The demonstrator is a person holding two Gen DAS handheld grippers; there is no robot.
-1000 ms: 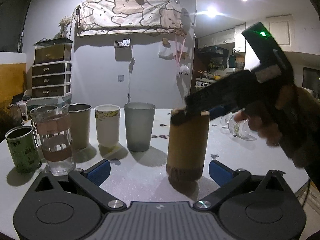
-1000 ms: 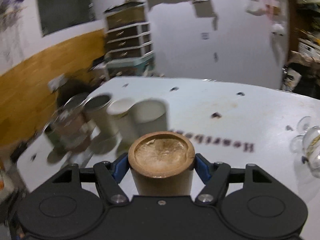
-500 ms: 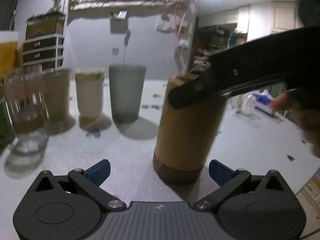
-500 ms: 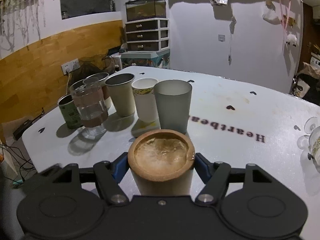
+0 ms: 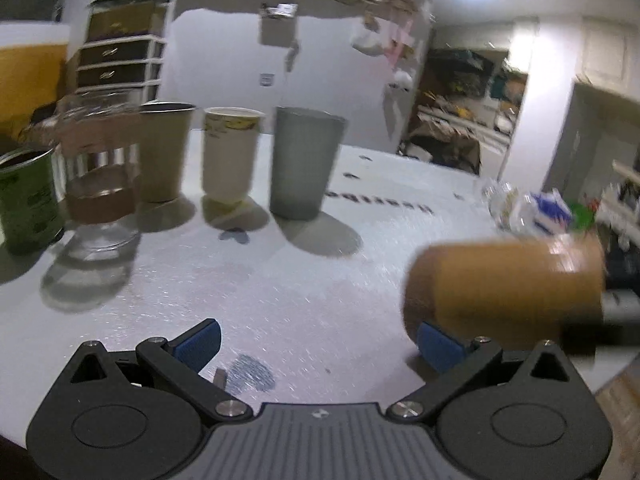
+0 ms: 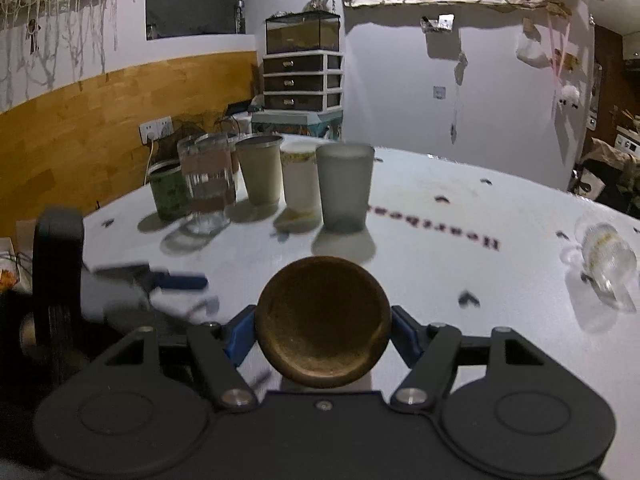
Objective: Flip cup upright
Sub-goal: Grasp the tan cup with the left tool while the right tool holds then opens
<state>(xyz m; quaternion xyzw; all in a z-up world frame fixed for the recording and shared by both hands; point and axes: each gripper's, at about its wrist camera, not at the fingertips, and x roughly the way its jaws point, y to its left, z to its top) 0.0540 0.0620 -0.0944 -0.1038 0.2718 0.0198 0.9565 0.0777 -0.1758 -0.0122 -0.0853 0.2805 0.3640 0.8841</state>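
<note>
Two blue pads of the right gripper (image 6: 323,340) clamp the brown cup (image 6: 323,322) on either side, holding it tipped on its side above the white table (image 6: 460,280), with one round end facing the right wrist camera (whether that end is the mouth or the base cannot be told). Seen from the left wrist, the cup (image 5: 504,288) hangs lying sideways at the near right, while the left gripper (image 5: 320,344) is wide open and holds nothing. Far left stand five upright containers in a row: a green can (image 5: 28,200), a glass (image 5: 98,176) with brownish bands, a tan cup (image 5: 164,152), a paper cup (image 5: 230,154) and a grey tumbler (image 5: 304,162).
</note>
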